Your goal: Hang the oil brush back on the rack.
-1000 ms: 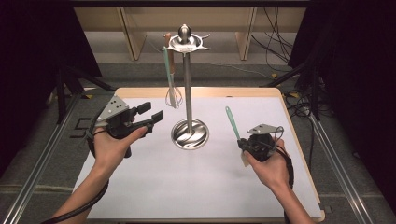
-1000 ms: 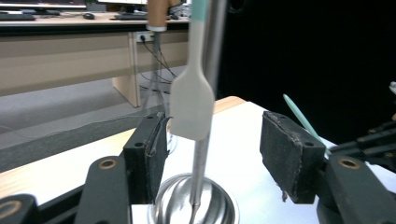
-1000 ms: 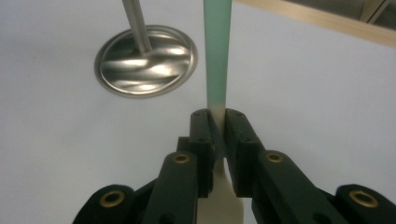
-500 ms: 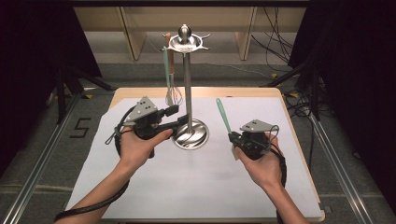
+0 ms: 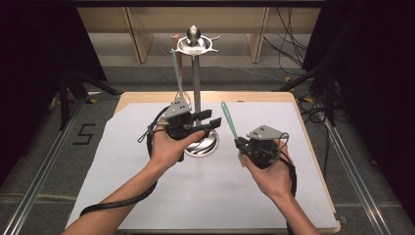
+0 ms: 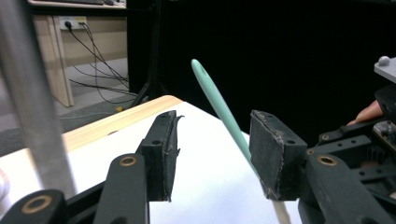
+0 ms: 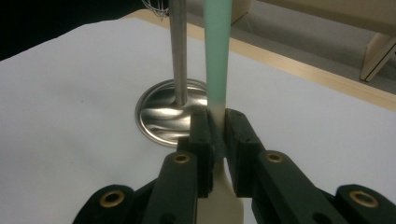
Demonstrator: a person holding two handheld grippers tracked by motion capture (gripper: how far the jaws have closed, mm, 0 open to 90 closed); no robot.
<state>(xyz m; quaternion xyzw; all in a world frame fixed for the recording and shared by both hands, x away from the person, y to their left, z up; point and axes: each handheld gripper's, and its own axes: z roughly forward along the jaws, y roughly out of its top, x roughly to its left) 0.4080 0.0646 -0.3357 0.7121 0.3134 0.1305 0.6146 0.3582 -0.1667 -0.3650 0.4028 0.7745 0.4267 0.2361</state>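
Note:
My right gripper (image 5: 241, 144) is shut on a spatula where its mint-green handle (image 5: 228, 118) meets the cream head, and the handle tilts up and away. In the right gripper view the jaws (image 7: 217, 128) pinch the handle (image 7: 216, 56) firmly. My left gripper (image 5: 212, 121) lies level in front of the metal stand's pole (image 5: 196, 88), pointing right at the handle. Its jaws (image 6: 215, 140) are open and have just been closing. The green handle (image 6: 219, 107) shows through the gap just past the tips, near the right pad (image 6: 273, 154), untouched.
The stand's round steel base (image 5: 204, 146) sits mid-table on white paper (image 5: 205, 196). A green-handled whisk (image 5: 176, 73) hangs from the hook ring at the stand's top (image 5: 194, 44). The wooden table edge (image 5: 313, 147) runs along the right. Shelving, tripod legs and cables lie beyond.
My left gripper has swept right from the table's left side to the front of the stand, its jaws narrowing. The right gripper has shifted slightly left with the spatula.

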